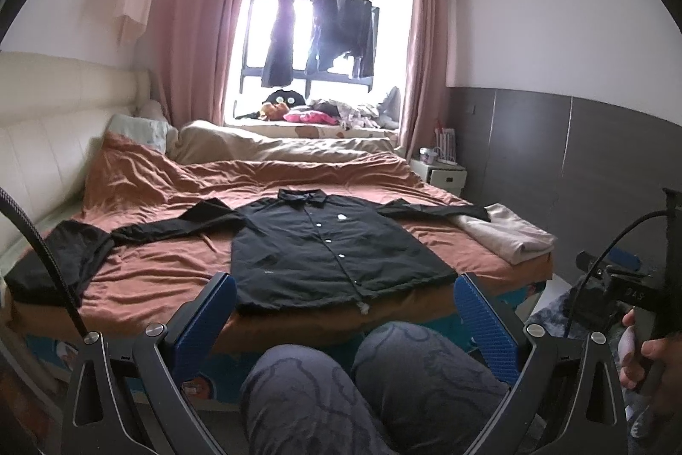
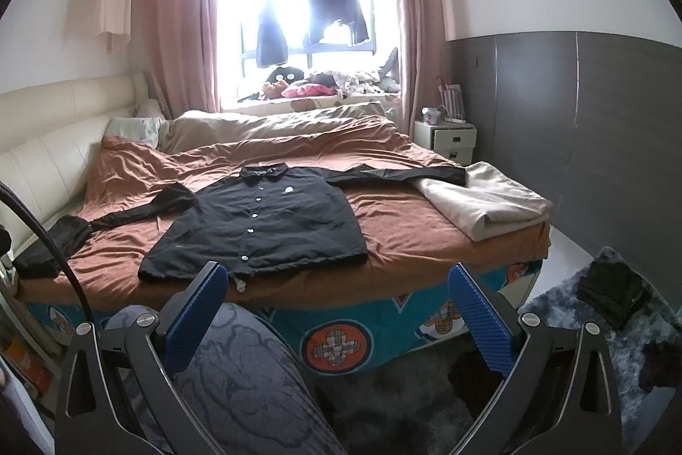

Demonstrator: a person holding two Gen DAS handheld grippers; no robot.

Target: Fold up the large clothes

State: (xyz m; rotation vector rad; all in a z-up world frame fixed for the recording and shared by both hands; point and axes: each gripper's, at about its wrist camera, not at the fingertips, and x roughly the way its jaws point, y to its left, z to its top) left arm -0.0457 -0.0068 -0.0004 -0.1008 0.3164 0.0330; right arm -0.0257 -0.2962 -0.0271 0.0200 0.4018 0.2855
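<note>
Both hand-held grippers, left (image 1: 345, 310) and right (image 2: 336, 301), gape empty before the flat black shirt (image 1: 324, 246).

Both views are taken from the foot of the bed (image 1: 179, 241), low down, above the seated person's knees (image 1: 366, 378), and are directed along the bed toward the window (image 1: 324, 28). The left wrist view is framed by the spread fingers of the left hand-held gripper (image 1: 345, 310), with the black shirt (image 1: 328, 246) seen nearly centred. The right wrist view, framed by the right hand-held gripper (image 2: 336, 301), is set further right, so the shirt is seen left of centre and the grey rug (image 2: 567, 310) is taken in. Bed, shirt, window and nightstand (image 2: 452, 137) are shared by both.
</note>
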